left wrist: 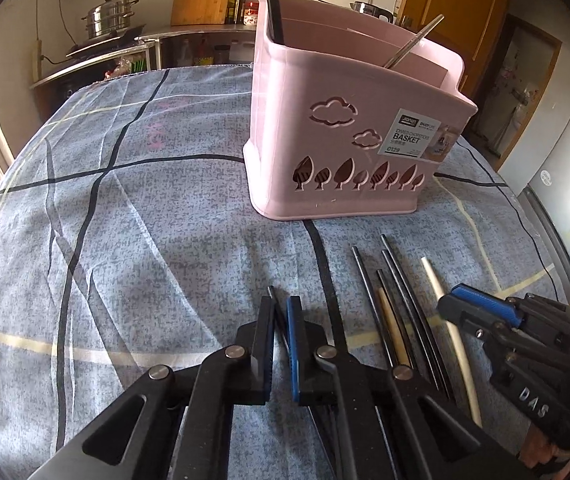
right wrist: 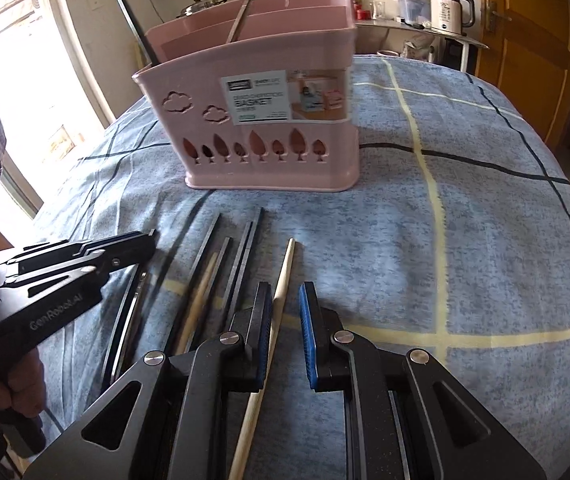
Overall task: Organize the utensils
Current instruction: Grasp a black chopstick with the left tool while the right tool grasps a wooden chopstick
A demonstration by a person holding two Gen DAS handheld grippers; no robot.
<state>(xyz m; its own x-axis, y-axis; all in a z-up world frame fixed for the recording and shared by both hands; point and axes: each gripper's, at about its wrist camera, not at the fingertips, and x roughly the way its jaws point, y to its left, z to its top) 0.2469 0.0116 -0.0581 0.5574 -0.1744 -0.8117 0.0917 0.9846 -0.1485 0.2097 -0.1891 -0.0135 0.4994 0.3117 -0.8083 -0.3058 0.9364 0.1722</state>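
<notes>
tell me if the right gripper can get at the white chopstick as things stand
Probably yes: the white chopstick already lies between the right gripper's open jaws, beside one pad. Nothing covers it, and the black chopsticks lie apart to one side.

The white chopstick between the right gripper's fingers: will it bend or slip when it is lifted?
The white chopstick looks straight and rigid, so it probably will not bend. It is thin and smooth, so it may pivot or slip in the right gripper. Lying on soft cloth, it seems unlikely to roll.

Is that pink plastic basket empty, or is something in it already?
Not empty. The pink plastic basket stands upright holding a black utensil handle and a metal utensil handle.
</notes>
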